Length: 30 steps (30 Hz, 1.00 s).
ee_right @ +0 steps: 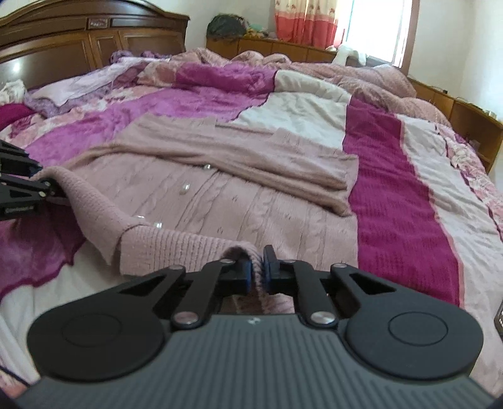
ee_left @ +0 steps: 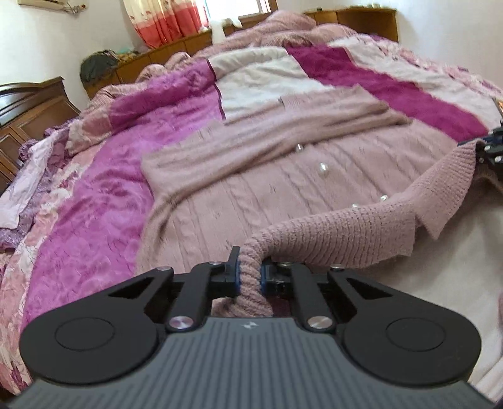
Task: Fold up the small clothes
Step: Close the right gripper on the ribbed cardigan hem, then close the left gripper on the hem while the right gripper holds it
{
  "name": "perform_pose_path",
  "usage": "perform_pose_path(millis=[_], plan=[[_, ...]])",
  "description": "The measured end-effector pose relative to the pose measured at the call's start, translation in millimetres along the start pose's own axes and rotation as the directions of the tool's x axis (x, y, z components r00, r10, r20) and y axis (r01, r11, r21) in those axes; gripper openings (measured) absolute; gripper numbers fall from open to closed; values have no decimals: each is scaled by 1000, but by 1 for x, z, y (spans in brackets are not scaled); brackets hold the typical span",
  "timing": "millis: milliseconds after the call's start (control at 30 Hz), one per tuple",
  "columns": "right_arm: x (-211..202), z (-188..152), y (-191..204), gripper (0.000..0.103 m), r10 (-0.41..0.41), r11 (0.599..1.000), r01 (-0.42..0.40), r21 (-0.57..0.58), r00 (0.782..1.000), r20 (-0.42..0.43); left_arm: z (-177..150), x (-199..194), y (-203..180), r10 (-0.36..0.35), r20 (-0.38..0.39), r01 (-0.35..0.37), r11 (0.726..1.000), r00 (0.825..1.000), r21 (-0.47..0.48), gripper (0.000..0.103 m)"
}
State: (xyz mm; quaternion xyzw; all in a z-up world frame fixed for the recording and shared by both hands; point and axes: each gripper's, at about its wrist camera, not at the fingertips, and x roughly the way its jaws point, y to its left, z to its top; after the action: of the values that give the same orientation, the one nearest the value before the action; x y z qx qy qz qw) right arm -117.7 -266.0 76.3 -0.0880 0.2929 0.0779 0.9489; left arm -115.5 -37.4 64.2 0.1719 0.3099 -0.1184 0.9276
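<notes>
A dusty-pink knitted cardigan (ee_left: 239, 195) with pearl buttons (ee_left: 323, 169) lies spread on the bed, its sleeves folded across the body. My left gripper (ee_left: 250, 275) is shut on the ribbed near edge of the cardigan (ee_left: 314, 239) and lifts it off the bed. My right gripper (ee_right: 257, 273) is shut on the same ribbed edge (ee_right: 176, 248) further along, also raised. Each gripper shows in the other's view: the right one at the right edge (ee_left: 490, 148), the left one at the left edge (ee_right: 22, 185). The cardigan body also shows in the right wrist view (ee_right: 251, 201).
The bed is covered by a purple, magenta and white patchwork quilt (ee_right: 396, 201). A rumpled pink blanket (ee_right: 361, 75) lies at the far side. A wooden headboard (ee_right: 78, 41) and low wooden cabinets (ee_left: 176, 47) border the bed. Curtains (ee_right: 305, 22) hang by the window.
</notes>
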Motion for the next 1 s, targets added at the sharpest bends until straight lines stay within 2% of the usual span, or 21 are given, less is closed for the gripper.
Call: perform_pose_path(millis=[400,600,1000], plan=[[3,32,-5,8,-38,999,36,19,997,72,35,-6,11,8,100,-5,999,995,-35,11],[9,54,-5,8,-55,998,54,7,990,131,56,1,21,26,125,-19,998,992,-62,11],[36,111,-19,7,-103,994,108,-9,966,238,121,17,39,89,252,-77,995,964,-57,11]])
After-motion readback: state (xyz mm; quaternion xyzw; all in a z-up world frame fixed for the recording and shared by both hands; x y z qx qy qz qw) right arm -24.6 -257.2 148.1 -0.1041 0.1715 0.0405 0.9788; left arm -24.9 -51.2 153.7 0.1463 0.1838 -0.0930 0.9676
